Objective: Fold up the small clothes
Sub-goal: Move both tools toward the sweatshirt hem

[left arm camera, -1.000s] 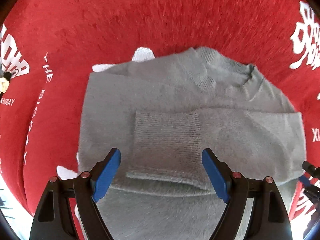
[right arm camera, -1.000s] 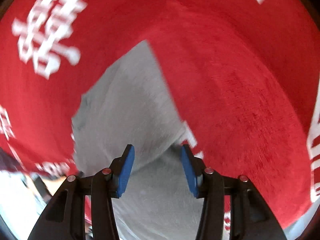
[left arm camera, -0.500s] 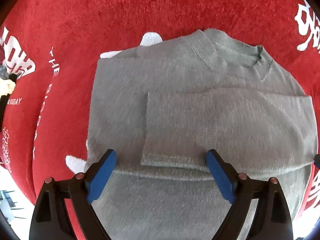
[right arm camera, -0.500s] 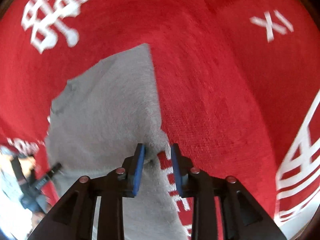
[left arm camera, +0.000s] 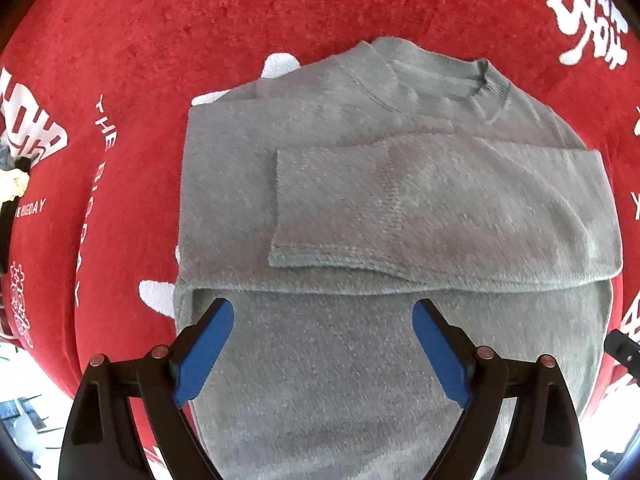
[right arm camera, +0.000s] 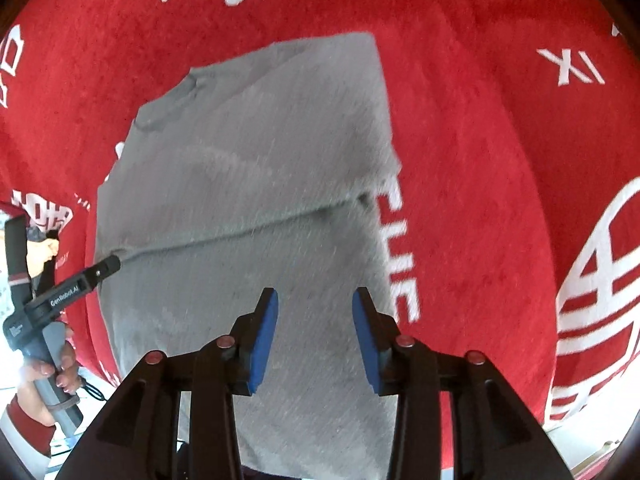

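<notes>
Grey sweater (left arm camera: 360,208) lies flat on red cloth (left arm camera: 200,40), both sleeves folded across chest; bottom half not yet folded up. Left gripper (left arm camera: 322,354) wide open, empty, above hem. Right gripper (right arm camera: 314,338) jaws just opening, part open, holding nothing

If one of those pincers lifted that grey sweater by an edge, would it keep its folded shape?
Probably not. The grey sweater looks like soft, fuzzy knit, so it would likely droop and the sleeve folded across its chest would slide off. It seems light. On the plush red cloth it would probably drag and bunch rather than glide.
</notes>
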Available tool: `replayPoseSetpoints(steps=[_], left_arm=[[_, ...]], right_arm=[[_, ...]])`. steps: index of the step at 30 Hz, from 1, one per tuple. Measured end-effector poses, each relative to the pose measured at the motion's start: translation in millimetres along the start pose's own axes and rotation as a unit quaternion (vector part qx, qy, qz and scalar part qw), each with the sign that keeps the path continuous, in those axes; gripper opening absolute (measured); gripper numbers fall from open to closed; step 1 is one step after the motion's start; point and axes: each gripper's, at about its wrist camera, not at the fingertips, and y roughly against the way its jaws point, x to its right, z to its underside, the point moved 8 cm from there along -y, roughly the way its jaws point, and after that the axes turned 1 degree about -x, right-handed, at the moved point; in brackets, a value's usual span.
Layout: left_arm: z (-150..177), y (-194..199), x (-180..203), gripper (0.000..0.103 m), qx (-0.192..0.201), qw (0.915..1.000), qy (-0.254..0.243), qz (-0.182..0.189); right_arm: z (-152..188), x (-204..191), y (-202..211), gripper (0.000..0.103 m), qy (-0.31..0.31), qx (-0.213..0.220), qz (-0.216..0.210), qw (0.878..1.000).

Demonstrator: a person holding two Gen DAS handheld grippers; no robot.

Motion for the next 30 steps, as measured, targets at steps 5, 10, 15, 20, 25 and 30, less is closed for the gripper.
replayPoseSetpoints(steps=[5, 10, 15, 20, 25, 30], left_arm=[[8.5, -0.7, 6.8, 0.092, -0.007, 0.9999, -0.011, 0.001], [17.9, 3.9, 17.9, 0.092, -0.01, 0.9998, -0.019, 0.003], [29.6, 11.4, 32.7, 0.092, -0.011, 0.9994, -0.032, 0.009], [45.7, 13.9, 48.0, 0.092, -0.022, 0.9989, -0.04, 0.008], [59.7, 18.5, 65.7, 0.092, -0.035, 0.9982, -0.047, 0.016], [73.9, 27.4, 75.7, 0.092, -0.037, 0.9987, -0.033, 0.007]], right_arm=[[10.3, -3.3, 0.1, 0.042, 0.008, -0.006, 0.002, 1.0], [16.5, -1.0, 5.8, 0.054, 0.014, -0.005, 0.004, 1.0], [20.6, -2.0, 7.4, 0.054, 0.026, -0.007, 0.005, 1.0], [25.9, 0.7, 6.0, 0.055, 0.036, -0.013, 0.006, 0.999], [31.8, 6.1, 6.9, 0.055, 0.045, -0.021, 0.01, 0.999], [36.7, 9.8, 6.0, 0.06, 0.06, -0.037, 0.007, 0.997]])
